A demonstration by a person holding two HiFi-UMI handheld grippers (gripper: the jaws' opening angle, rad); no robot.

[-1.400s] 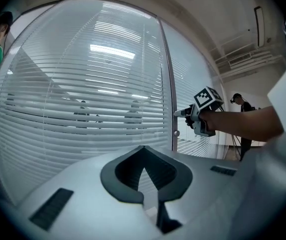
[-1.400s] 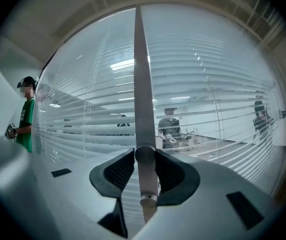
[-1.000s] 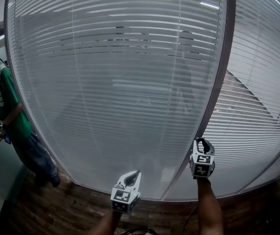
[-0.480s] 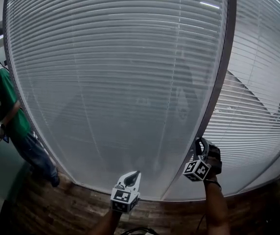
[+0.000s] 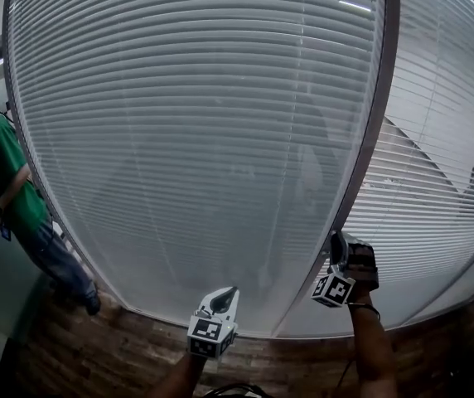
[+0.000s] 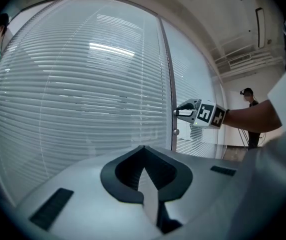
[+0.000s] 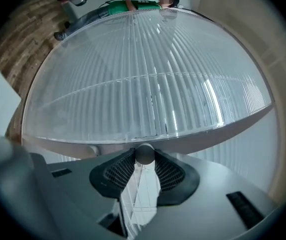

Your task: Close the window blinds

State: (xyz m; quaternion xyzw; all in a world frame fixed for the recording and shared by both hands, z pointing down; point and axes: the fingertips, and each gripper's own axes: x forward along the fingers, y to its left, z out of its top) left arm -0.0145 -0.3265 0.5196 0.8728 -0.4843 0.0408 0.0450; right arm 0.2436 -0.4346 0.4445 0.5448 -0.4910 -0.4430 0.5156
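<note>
- white horizontal slatted window blinds (image 5: 204, 139) fill the large pane straight ahead, sealed behind glass; their slats lie tilted flat against one another and little shows through.
- a dark upright window frame post (image 5: 371, 139) borders this pane on its right; beyond it, a second set of white blinds (image 5: 436, 181) has visible gaps between its slats.
- right gripper (image 5: 334, 240): rolled onto its side at the lower part of the post, jaws closed on a small round grey knob (image 7: 144, 154) that sits between the ribbed pads at their tips.
- left gripper (image 5: 224, 298): held low before the large pane, apart from the glass; jaw tips meet, with nothing between them.
- a person in a green shirt (image 5: 1, 172) stands at the left edge, on the brown wood-pattern floor (image 5: 96, 347).
</note>
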